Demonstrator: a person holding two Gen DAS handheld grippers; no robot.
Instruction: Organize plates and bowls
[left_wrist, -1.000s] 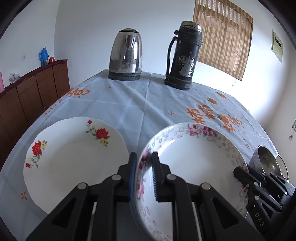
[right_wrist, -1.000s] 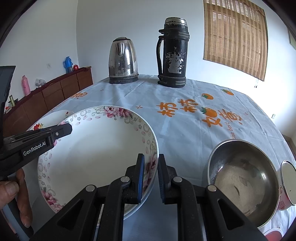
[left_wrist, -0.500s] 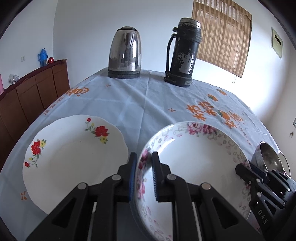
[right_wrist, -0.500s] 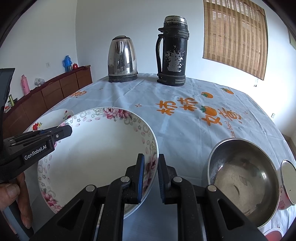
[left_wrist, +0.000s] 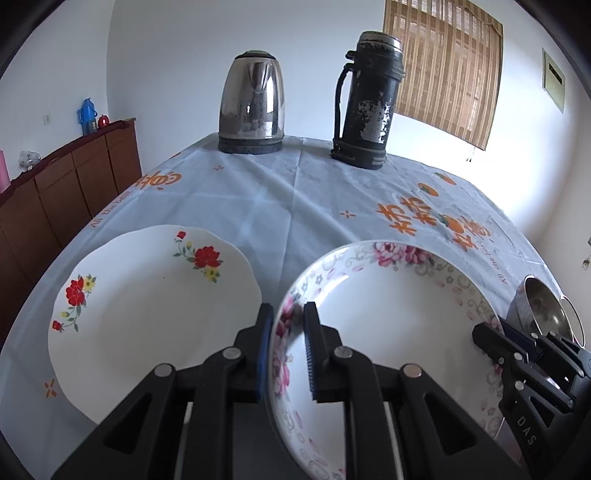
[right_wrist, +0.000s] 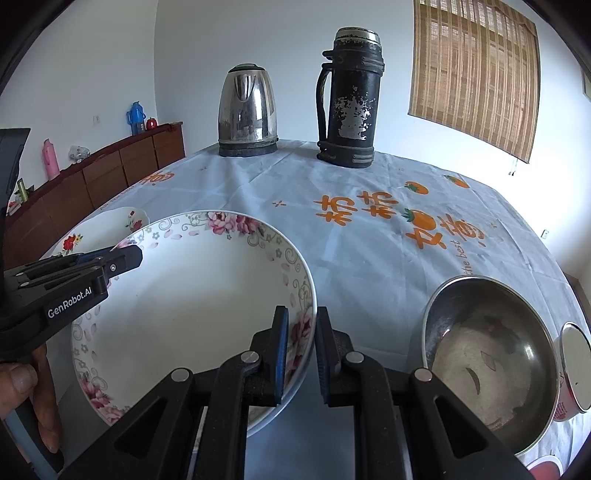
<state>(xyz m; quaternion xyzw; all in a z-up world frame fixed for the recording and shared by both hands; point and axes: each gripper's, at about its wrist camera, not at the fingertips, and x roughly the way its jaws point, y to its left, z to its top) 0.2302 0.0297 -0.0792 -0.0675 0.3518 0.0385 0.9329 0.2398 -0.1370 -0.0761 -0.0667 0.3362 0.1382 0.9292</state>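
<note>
A deep white bowl with pink flowers on its rim (left_wrist: 391, 325) is held between both grippers above the table. My left gripper (left_wrist: 288, 325) is shut on its left rim. My right gripper (right_wrist: 299, 332) is shut on its right rim, and the bowl also shows in the right wrist view (right_wrist: 192, 302). A flat white plate with red flowers (left_wrist: 147, 306) lies on the tablecloth just left of the bowl. A steel bowl (right_wrist: 491, 350) sits on the table right of my right gripper.
A steel kettle (left_wrist: 253, 103) and a black thermos (left_wrist: 365, 103) stand at the far end of the table. A red-and-white cup (right_wrist: 574, 373) sits at the right edge. A brown sideboard (left_wrist: 62, 184) runs along the left wall.
The flowered bowl, held by both grippers, has moved slightly left toward the red-flowered plate. Both grips are unchanged.
</note>
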